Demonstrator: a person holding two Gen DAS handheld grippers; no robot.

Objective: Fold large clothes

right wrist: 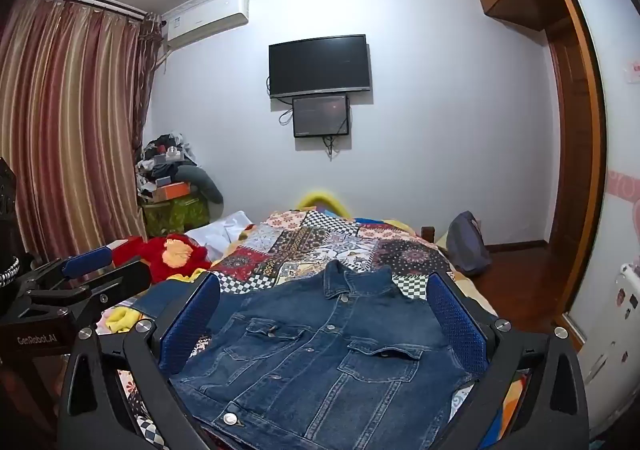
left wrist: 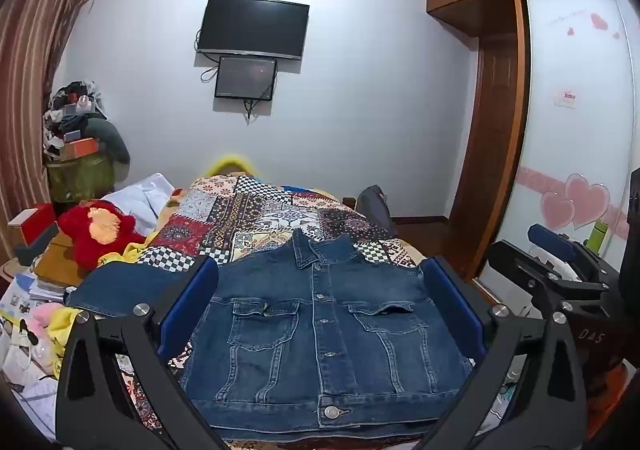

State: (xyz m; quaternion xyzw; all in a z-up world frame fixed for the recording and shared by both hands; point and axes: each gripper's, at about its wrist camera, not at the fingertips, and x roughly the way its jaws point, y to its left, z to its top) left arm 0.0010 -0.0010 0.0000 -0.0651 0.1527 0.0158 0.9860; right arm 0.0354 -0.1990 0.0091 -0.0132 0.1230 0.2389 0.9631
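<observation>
A blue denim jacket (left wrist: 320,330) lies flat and buttoned, front up, on the patchwork quilt (left wrist: 248,217) of a bed, with its collar pointing away from me. One sleeve (left wrist: 116,286) stretches out to the left; the other sleeve is hidden. My left gripper (left wrist: 320,264) hovers over the near hem, open wide, its blue pads (left wrist: 192,306) clear of the cloth. My right gripper (right wrist: 324,278) is open just as wide above the jacket (right wrist: 320,362), holding nothing. Each wrist view catches the other gripper at its edge: the right one (left wrist: 560,258) and the left one (right wrist: 88,270).
A red plush toy (left wrist: 100,230) and white cloth (left wrist: 140,193) lie at the bed's left. Papers and small items (left wrist: 28,314) crowd the near left. A grey bag (right wrist: 466,246) leans at the bed's far right. A wardrobe (left wrist: 580,129) stands to the right, curtains (right wrist: 68,129) to the left.
</observation>
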